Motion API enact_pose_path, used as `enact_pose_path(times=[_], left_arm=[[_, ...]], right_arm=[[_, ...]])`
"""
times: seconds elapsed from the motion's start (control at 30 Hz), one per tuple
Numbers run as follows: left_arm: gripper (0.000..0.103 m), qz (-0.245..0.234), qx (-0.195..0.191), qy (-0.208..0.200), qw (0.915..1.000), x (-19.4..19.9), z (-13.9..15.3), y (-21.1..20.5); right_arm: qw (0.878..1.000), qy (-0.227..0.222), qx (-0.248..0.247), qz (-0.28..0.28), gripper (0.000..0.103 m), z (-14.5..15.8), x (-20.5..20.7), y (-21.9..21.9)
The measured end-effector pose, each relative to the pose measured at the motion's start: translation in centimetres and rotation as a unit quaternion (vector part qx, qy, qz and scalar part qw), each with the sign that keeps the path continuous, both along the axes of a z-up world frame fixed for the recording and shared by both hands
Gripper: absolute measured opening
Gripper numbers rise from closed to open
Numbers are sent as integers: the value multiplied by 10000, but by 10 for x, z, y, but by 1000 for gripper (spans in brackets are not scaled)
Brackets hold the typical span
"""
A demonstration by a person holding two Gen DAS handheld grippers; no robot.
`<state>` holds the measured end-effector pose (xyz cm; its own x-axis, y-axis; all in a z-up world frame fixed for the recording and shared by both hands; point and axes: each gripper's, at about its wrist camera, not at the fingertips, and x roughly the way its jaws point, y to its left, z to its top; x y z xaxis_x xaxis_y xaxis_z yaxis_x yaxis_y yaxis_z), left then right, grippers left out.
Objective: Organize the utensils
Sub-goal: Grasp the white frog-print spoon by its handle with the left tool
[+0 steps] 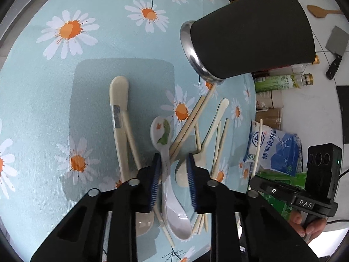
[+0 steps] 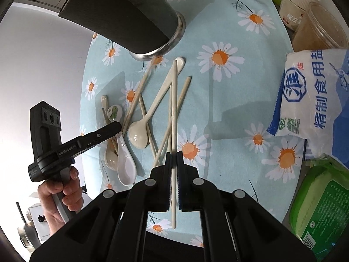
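A pile of utensils lies on the daisy tablecloth (image 1: 54,91): cream spoons, wooden chopsticks and a white ceramic spoon (image 1: 166,166) with a green picture. My left gripper (image 1: 173,163) is open, its jaws on either side of the ceramic spoon's handle, close above the pile. My right gripper (image 2: 173,159) is shut on a cream chopstick (image 2: 173,113) and holds it above the table. A black utensil holder (image 1: 250,35) with a steel base stands at the back; it also shows in the right wrist view (image 2: 124,15). The ceramic spoon (image 2: 124,152) lies under the left gripper (image 2: 109,128).
A salt bag (image 2: 316,100) and a green packet (image 2: 322,209) lie at the table's right side, with jars (image 2: 298,0) behind. Bottles (image 1: 281,80), a cleaver (image 1: 336,45) and a wooden spatula (image 1: 320,12) lie on the floor beyond the table.
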<state>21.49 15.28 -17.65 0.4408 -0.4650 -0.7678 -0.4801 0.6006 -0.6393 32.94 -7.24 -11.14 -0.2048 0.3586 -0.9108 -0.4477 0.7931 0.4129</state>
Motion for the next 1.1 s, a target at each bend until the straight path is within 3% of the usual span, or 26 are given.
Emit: enact_pose_path(times=[0.07,0.17,0.53,1.1], left_arm=[[8,-24,46,29,10000,1,-2,-1],[5,-66,81,19,9999,1,-3,-1],[4,-291,324,-263,9987,4,8,-10],[4,-764,668,-962,9902,-17,57,-15]], right_arm=[[10000,6,6,-13,5,0,0,-2],[10000,28,23,-4,5,-2,-1,-4],[9998,-34,175,20,5,6,-4,-2],[9969,-193,760,-11,6,15,-28,18]])
